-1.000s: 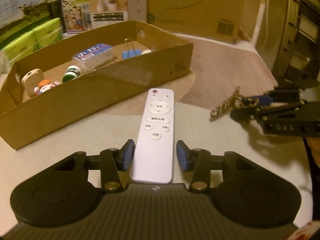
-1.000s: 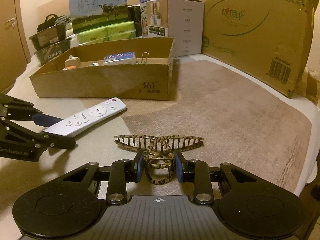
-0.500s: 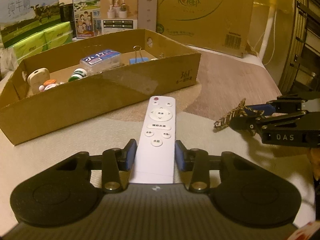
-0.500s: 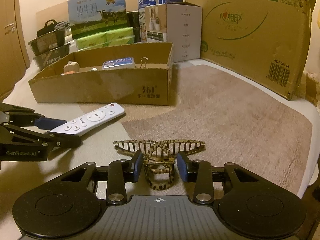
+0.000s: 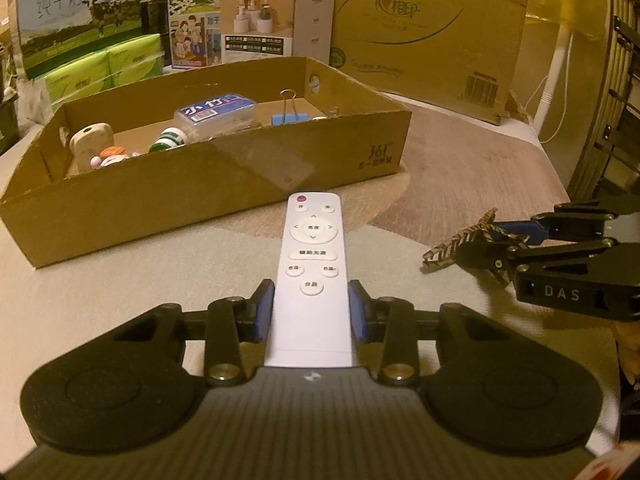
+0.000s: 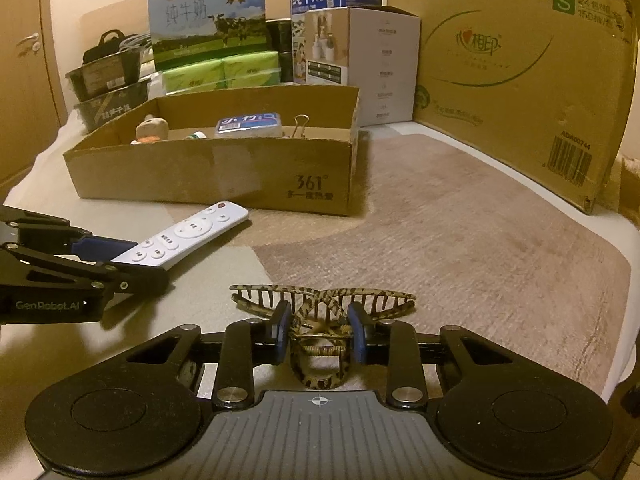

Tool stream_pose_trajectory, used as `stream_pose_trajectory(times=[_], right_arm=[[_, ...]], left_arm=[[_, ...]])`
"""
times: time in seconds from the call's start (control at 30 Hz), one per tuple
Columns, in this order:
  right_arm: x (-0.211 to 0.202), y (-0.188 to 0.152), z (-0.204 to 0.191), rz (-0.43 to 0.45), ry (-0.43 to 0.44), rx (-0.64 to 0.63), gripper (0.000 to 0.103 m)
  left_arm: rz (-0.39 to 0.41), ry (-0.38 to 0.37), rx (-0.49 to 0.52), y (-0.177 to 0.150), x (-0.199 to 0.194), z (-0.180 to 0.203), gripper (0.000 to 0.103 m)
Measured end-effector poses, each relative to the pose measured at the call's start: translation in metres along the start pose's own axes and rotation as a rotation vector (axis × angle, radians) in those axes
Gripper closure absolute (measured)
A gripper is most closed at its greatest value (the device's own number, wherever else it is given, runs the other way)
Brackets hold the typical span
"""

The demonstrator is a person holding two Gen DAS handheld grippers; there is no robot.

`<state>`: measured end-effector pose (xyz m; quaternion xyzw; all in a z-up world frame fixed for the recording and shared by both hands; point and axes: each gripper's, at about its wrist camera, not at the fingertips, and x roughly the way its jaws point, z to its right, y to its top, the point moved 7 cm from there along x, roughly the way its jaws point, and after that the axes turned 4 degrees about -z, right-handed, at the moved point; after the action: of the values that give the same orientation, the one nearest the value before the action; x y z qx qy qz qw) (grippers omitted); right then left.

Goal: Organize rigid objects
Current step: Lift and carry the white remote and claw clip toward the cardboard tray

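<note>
My left gripper (image 5: 311,312) has its blue fingers (image 5: 264,311) closed on the two long sides of the white remote (image 5: 312,276), near its lower end, so most of the remote sticks out forward toward the centre of the left wrist view. From the right wrist view the remote (image 6: 188,236) looks slightly raised at its far tip, but I cannot tell if it is fully off the surface (image 6: 460,248).

My right gripper (image 6: 319,330) holds the leopard-pattern hair claw (image 6: 320,308) by its hinge part; the fingers (image 6: 282,326) press on both sides and the teeth spread wide just above them, low in the centre of the frame.

The cardboard box (image 5: 192,184) stands in the upper left half of the left view, with small things already inside: a blue binder clip (image 5: 289,114), a clear plastic case (image 5: 216,114) and others I cannot name surely.

I judge the step in hand is carrying both things into this box. To do it well, I think I should lift the remote high enough that its long front end passes over the near wall, and keep it level, because the grip is far from its middle and it may tip down. I should aim for the bare floor of the box near the front right, and bring the claw in after, so that the two grippers do not cross.
</note>
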<state>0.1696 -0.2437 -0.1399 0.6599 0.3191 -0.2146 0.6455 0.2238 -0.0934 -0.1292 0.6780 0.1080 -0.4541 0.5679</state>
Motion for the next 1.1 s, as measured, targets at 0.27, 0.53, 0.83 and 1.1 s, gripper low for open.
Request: stream_pose_trajectory(times=[0.27,0.53,0.83,1.1], right_arm=[[-0.008,0.000,0.001,0.006,0.004,0.033,0.072],[-0.020,0.004,-0.003,0.025,0.012,0.048,0.073],[-0.033,0.004,-0.006,0.038,0.018,0.061,0.072],[-0.032,-0.002,-0.008,0.024,0.022,0.058,0.072]], left_arm=[[0.012,-0.003,-0.035,-0.002,-0.014,-0.001,0.068],[0.012,0.010,-0.048,-0.006,-0.028,0.000,0.068],[0.013,0.015,-0.060,-0.012,-0.042,0.005,0.068],[-0.021,0.040,-0.092,-0.029,-0.029,0.007,0.067]])
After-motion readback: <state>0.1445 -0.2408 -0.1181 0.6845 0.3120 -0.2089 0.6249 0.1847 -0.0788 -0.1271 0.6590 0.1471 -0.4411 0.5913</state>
